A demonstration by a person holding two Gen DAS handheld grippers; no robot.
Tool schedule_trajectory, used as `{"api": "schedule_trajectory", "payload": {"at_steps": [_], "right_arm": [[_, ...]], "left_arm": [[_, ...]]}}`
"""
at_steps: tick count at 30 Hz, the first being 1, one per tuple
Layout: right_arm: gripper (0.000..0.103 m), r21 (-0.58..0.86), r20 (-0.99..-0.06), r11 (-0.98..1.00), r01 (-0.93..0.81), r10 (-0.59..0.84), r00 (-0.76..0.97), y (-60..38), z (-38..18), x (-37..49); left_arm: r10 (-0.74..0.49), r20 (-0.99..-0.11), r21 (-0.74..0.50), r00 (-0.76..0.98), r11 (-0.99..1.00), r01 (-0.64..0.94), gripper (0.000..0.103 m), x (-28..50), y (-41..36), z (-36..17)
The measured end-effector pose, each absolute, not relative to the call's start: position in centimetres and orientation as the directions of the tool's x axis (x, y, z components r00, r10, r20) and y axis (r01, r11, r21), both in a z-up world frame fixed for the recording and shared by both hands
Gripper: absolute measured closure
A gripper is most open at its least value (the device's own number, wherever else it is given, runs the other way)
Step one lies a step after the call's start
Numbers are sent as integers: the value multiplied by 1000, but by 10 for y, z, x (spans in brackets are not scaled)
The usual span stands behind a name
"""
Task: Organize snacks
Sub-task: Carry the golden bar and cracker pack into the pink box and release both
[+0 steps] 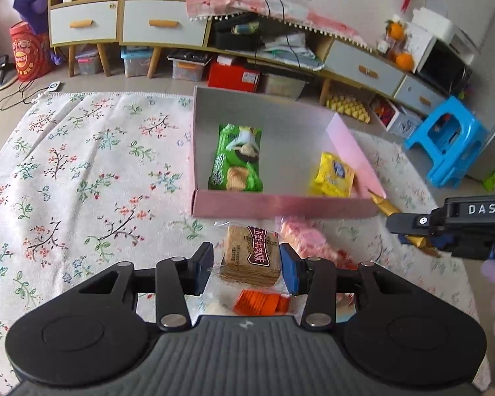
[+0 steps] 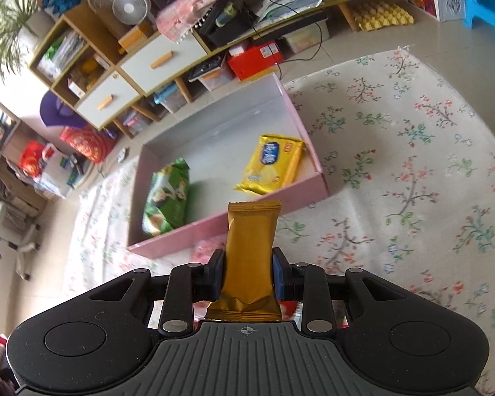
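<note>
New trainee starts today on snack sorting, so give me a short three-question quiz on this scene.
1. True or false: the pink box is empty.
2. Which hand-held gripper holds the gold wrapper: A left, B right?
3. Fill in: the left hand-held gripper is shut on a clear pack of ____.

Key: 1 false, the green packet and yellow packet lie inside. 2 B, the right hand-held gripper. 3 the brown crackers.

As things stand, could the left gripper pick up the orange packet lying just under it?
Probably not yet: the left gripper is already shut on a clear-wrapped cracker pack. The orange packet lies uncovered directly beneath, so the way is free once the pack goes into the pink box.
</note>
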State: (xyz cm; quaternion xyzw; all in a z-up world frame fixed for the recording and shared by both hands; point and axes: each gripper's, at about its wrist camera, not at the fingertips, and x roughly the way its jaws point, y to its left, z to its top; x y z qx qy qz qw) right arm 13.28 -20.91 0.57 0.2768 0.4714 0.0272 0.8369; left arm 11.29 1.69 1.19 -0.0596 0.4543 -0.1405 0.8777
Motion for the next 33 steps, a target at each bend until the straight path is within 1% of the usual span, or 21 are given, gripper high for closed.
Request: {"api": "schedule_trajectory", "payload": {"at_steps": [2,8,12,17,25,29,33], "right_arm": [[74,507,-763,834,219,317,563,-206,7,136],[74,500,-740,840,212,287,608,-196,6,147],[74,535,-716,816,217,301,630,-199,0,158],[74,556,-703,798,231,304,643,-212,-4,177],[74,614,-652,773,160,384,654,-213,-21,212],[74,614,-667,772,162,398,630,-212,-36,223],[74,617,-676,769,168,408,614,-208,-46,230]], "left_arm": [[-305,-772,-238,557,952,192,63,115,13,13],[-286,-752,-200,594,957,209,63,125,-6,14],[-266,-742,-162,615,962,220,63,136,-20,13],[-285,-744,-158,604,954,256,63,153,-28,9],[-335,-727,-165,599,932,322,63,176,-40,-8],[-321,-752,-128,576,928,349,63,176,-46,-21],[-326,-744,-129,584,927,353,63,178,-47,-21]]}}
